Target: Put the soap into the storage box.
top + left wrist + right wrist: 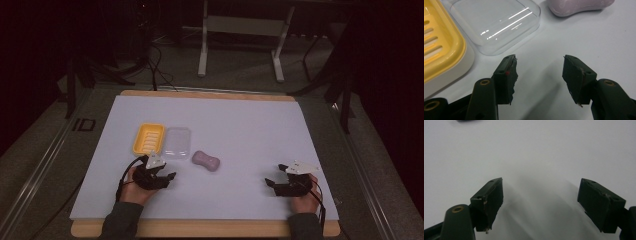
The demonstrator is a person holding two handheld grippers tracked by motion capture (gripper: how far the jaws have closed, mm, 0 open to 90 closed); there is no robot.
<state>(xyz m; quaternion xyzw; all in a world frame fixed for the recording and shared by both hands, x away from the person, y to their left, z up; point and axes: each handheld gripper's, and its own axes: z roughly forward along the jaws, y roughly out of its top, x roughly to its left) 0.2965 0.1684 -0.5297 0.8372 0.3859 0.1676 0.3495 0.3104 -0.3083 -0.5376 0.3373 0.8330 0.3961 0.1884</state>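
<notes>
2 grippers, left gripper [167,176] and right gripper [272,181], gape empty near my yellow soap dish [148,138], clear lid [177,142], pink soap [206,160]

Yellow tray [441,47] and pink soap [579,6] cut by left gripper view's edges.

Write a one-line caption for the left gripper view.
Open left gripper above the white table, facing a yellow tray, clear lid and pink soap.

Dim room, grey carpet floor [235,70], white-legged stand [240,30], floor cables [160,70]
</notes>
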